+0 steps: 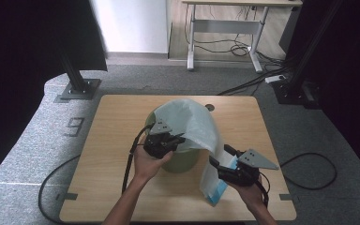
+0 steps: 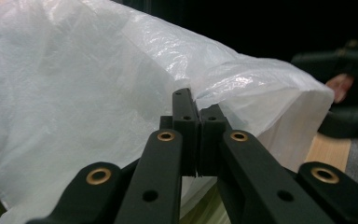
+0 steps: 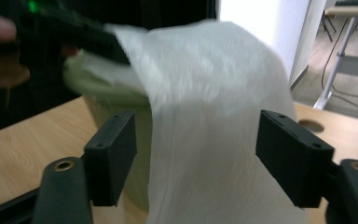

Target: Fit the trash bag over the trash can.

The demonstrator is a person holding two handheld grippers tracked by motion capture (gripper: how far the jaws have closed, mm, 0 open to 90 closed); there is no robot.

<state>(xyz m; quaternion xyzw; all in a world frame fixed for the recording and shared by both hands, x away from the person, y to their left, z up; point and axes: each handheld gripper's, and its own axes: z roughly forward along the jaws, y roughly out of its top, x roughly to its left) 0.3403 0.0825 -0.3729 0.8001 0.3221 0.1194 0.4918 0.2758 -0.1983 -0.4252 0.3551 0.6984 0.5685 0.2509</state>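
Observation:
A thin white plastic bag [image 1: 194, 124] lies draped over a pale green bin [image 1: 183, 161] in the middle of the wooden table [image 1: 117, 136]. My left gripper [image 1: 178, 139] sits at the bin's near left rim. In the left gripper view this gripper [image 2: 193, 100] is shut, pinching a fold of the bag's edge [image 2: 98, 93]. The bag hangs down the bin's right side to a blue part [image 1: 219, 192] near the table's front. My right gripper [image 1: 220, 155] is there, open. In the right gripper view the hanging bag [image 3: 214, 116] falls between its wide-set jaws [image 3: 196, 140], untouched by the pads, with the bin [image 3: 107, 95] behind.
A round hole [image 1: 209, 107] is cut in the table's far side. Black posts on base plates [image 1: 78, 89] stand on the grey carpet at both far corners. A desk frame [image 1: 225, 28] with loose cables lies beyond. Each gripper's cable trails off the table's front edge.

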